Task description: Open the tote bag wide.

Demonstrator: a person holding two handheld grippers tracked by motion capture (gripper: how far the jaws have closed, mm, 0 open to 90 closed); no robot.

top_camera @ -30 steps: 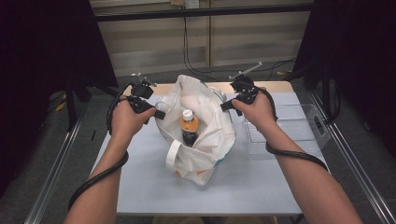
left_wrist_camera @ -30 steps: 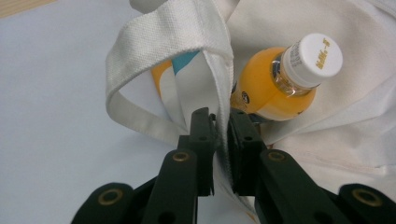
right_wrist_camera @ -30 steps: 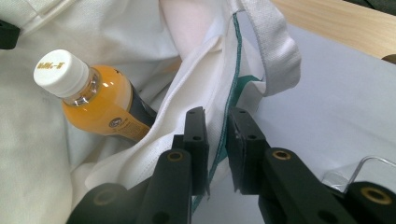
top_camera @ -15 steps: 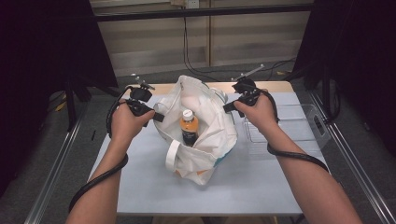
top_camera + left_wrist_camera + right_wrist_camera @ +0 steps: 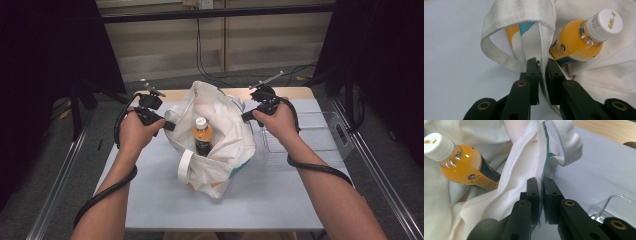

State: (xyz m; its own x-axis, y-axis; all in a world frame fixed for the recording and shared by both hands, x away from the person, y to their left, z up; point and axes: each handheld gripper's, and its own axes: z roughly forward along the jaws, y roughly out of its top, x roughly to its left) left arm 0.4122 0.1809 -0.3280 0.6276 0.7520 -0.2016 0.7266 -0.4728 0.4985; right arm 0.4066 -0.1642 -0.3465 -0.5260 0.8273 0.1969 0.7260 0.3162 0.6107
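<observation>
A white tote bag (image 5: 220, 150) lies open on the table with an orange drink bottle (image 5: 201, 135) standing in its mouth. My left gripper (image 5: 169, 126) is at the bag's left side, shut on the rim. In the left gripper view the jaws (image 5: 541, 61) pinch the bag's hem (image 5: 544, 37) beside a handle loop (image 5: 496, 52), with the white-capped bottle (image 5: 576, 42) just beyond. My right gripper (image 5: 246, 116) is at the bag's right rim. Its jaws (image 5: 540, 180) have just been closing on the green-stitched hem (image 5: 544, 152), and the bottle (image 5: 466, 172) lies to its left.
A clear plastic bin (image 5: 310, 135) stands right of the bag, its corner (image 5: 614, 205) close to the right gripper. A pale mat (image 5: 150, 195) covers the table, with wood (image 5: 175, 94) at the back. Dark frame posts stand on both sides.
</observation>
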